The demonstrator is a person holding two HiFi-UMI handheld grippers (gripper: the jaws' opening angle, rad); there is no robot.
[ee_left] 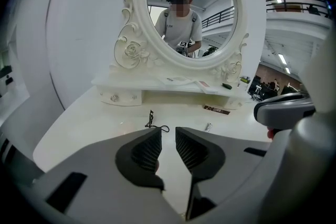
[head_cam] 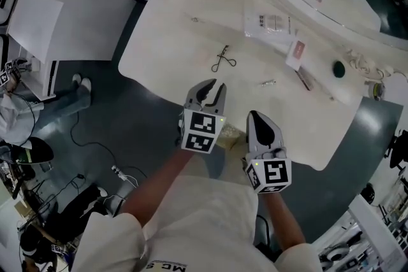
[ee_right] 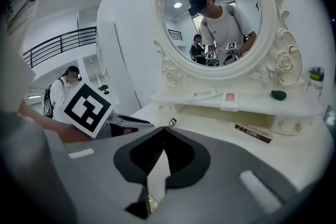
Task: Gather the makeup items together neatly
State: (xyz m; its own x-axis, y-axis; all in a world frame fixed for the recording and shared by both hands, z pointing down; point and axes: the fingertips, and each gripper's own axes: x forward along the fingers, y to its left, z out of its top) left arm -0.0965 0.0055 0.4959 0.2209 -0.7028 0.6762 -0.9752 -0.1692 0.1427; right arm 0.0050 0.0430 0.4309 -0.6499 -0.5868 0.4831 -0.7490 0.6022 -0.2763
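Left claw [head_cam: 213, 91] slightly parted, right claw [head_cam: 258, 116] pinched closed, both empty over the near edge of the surface [head_cam: 166, 41]. Eyelash curler [head_cam: 224, 59] lies mid-surface, other makeup items [head_cam: 304, 78] scattered toward the far edge, so gathering's basically unstarted.

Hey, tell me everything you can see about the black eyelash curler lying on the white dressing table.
The eyelash curler is a thin, dark, wiry tool, metal by its look, with finger loops at one end and a clamp at the other. It lies on the white dressing table, on its own; nothing touches it. The open left tongs hover short of it.
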